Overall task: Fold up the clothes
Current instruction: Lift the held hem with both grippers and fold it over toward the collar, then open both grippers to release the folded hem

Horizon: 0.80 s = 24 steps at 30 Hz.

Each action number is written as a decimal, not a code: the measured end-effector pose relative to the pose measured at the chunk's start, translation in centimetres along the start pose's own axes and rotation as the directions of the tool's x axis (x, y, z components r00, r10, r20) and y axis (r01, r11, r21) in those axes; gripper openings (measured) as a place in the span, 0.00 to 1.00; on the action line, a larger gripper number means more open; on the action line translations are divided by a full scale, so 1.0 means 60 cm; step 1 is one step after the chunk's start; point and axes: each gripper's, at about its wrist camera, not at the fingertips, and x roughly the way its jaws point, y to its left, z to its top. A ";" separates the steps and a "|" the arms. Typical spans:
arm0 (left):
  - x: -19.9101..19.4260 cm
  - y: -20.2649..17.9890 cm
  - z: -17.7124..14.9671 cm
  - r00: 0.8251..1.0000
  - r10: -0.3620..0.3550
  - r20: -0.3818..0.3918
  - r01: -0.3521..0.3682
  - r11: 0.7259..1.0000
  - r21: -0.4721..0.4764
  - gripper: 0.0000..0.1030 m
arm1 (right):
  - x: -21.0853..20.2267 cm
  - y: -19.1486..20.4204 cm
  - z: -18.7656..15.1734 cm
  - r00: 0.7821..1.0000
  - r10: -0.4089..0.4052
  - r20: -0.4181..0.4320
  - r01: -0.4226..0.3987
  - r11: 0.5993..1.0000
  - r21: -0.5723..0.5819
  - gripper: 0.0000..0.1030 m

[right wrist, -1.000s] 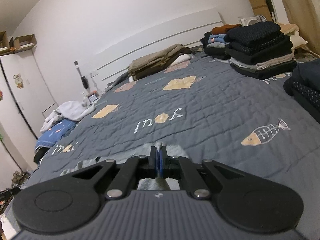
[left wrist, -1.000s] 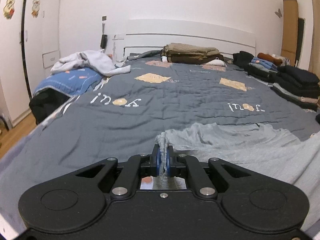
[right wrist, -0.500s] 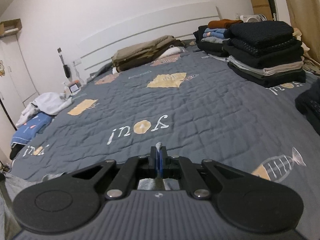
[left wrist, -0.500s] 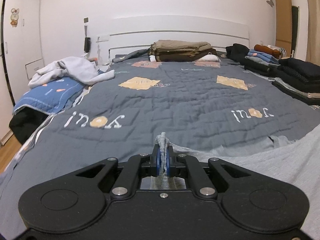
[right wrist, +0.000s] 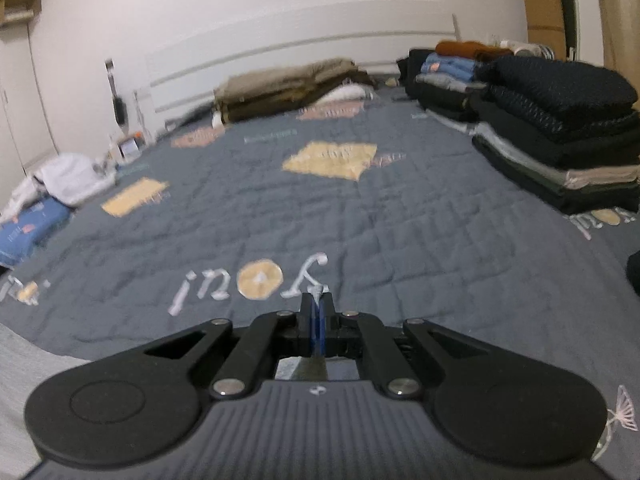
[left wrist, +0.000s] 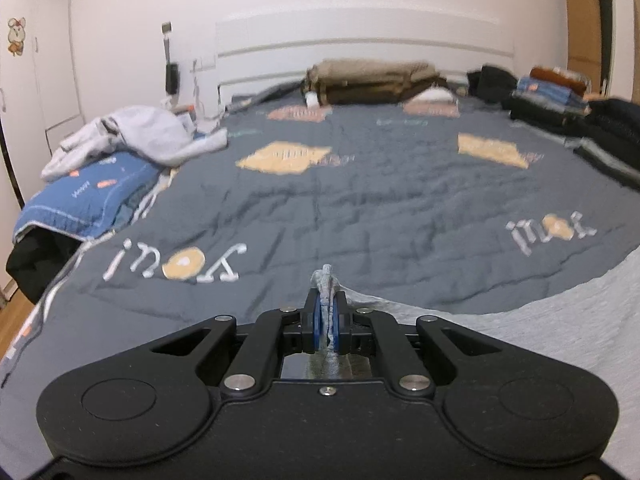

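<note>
A light grey garment (left wrist: 540, 320) stretches between my two grippers over the near end of a dark grey quilted bed. My left gripper (left wrist: 327, 300) is shut on a bunched fold of it, which sticks up between the blue pads. The cloth spreads away to the right in the left wrist view. My right gripper (right wrist: 317, 304) is shut on a small tip of the same grey garment (right wrist: 24, 360), whose body shows at the lower left of the right wrist view. Most of the garment is hidden under the gripper bodies.
Tall stacks of folded dark clothes (right wrist: 560, 128) line the bed's right side. A folded khaki pile (left wrist: 368, 80) lies by the white headboard (left wrist: 360, 52). Crumpled pale clothes (left wrist: 136, 136) and a blue pillow (left wrist: 84, 196) sit at the left edge. A wooden floor (left wrist: 12, 304) lies beyond it.
Both grippers have carried the grey garment forward toward the headboard. Less of it shows ahead of the fingers; the printed letters on the quilt are now close in front.
</note>
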 end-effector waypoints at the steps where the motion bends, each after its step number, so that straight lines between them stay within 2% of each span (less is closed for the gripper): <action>1: 0.012 0.000 -0.004 1.000 0.003 -0.018 -0.003 1.000 -0.002 0.06 | 0.015 0.000 -0.007 1.000 0.002 -0.018 -0.002 1.000 -0.012 0.02; 3: 0.026 0.002 -0.010 0.999 0.027 -0.041 -0.027 1.000 -0.005 0.06 | 0.044 0.001 -0.023 0.998 0.006 -0.059 -0.008 0.999 -0.043 0.02; 6: 0.039 0.009 -0.017 0.995 0.067 -0.067 -0.068 0.998 -0.014 0.12 | 0.049 0.000 -0.029 0.996 -0.030 -0.083 0.023 0.996 -0.084 0.06; 9: 0.025 0.022 -0.017 0.993 0.099 -0.061 -0.101 0.994 -0.045 0.25 | 0.051 -0.001 -0.032 0.992 -0.071 -0.100 0.058 0.990 -0.125 0.07; 10: 0.013 0.027 -0.016 0.993 0.103 -0.053 -0.106 0.993 -0.060 0.34 | 0.042 -0.002 -0.029 0.992 -0.073 -0.098 0.062 0.992 -0.113 0.08; 12: -0.014 0.037 -0.016 0.994 0.100 -0.043 -0.104 0.990 -0.099 0.39 | 0.010 -0.009 -0.028 0.994 -0.052 -0.092 0.046 0.997 -0.067 0.08; 14: -0.046 0.038 -0.017 0.997 0.062 -0.037 -0.067 0.989 -0.129 0.39 | -0.024 -0.012 -0.033 0.995 -0.024 -0.093 0.022 0.999 -0.027 0.10; 18: -0.122 0.013 -0.037 1.000 -0.027 -0.012 0.024 0.984 -0.178 0.49 | -0.097 0.001 -0.073 0.993 0.044 -0.108 -0.040 0.999 0.037 0.20; 24: -0.200 -0.055 -0.088 0.986 -0.164 -0.019 0.157 0.968 -0.196 0.50 | -0.176 0.014 -0.136 0.977 0.162 -0.142 -0.135 0.974 0.181 0.34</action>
